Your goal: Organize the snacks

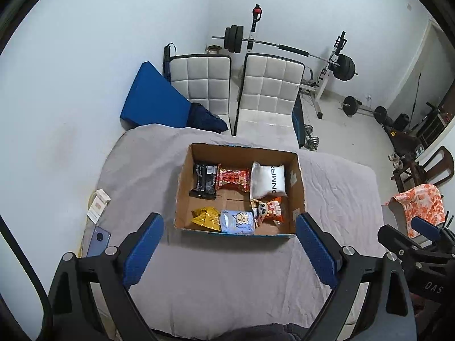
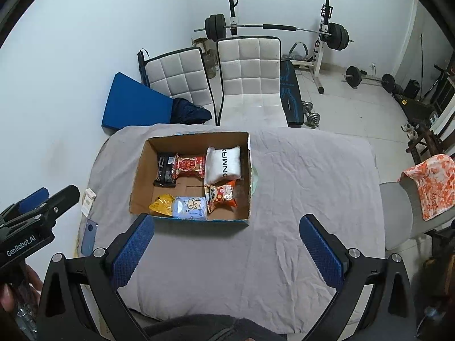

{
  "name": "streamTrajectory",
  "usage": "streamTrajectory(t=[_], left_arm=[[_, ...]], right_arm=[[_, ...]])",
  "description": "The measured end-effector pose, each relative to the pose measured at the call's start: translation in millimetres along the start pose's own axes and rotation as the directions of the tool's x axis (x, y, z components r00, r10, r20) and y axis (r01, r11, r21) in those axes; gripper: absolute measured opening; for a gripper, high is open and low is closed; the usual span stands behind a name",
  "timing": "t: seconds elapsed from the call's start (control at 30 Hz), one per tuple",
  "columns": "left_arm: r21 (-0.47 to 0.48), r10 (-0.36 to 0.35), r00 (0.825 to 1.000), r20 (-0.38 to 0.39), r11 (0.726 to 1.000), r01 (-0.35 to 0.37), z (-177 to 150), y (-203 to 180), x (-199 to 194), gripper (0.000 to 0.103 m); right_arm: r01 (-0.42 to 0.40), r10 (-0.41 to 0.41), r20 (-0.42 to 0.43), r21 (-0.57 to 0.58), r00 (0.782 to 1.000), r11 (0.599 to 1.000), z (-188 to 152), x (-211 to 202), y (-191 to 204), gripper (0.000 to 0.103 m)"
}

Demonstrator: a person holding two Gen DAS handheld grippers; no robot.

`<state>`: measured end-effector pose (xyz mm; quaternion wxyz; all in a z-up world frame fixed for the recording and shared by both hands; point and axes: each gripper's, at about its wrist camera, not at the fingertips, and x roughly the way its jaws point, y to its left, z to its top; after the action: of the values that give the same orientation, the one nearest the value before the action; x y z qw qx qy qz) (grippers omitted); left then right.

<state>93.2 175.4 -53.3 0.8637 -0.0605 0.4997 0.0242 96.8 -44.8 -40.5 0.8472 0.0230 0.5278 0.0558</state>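
On the grey-covered table the cardboard box (image 1: 182, 196) lies long axis crosswise, six snack packs (image 1: 231, 180) inside, both grippers' fingers (image 1: 143, 253) spread empty.

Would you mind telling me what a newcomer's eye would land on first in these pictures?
Probably the open cardboard box in the middle of the grey-covered table, with six bright snack packets lying in two rows inside. Next, the barbell on its rack against the far wall, behind two white padded chairs.
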Motion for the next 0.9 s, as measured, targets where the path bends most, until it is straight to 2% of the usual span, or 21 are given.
streamTrajectory(t=[0.17, 0.9], left_arm=[[0.006, 0.033, 0.999, 0.009, 0.999, -0.033, -5, -3, -3, 0.095], [0.007, 0.029, 0.999, 0.029, 1.0, -0.029, -12, -8, -19, 0.095]], right_arm=[[0.008, -0.008, -0.002, -0.007, 1.0, 1.0, -2, -1, 1, 0.103], [0.049, -0.049, 0.014, -0.003, 0.999, 0.999, -7, -10, -9, 0.103]])
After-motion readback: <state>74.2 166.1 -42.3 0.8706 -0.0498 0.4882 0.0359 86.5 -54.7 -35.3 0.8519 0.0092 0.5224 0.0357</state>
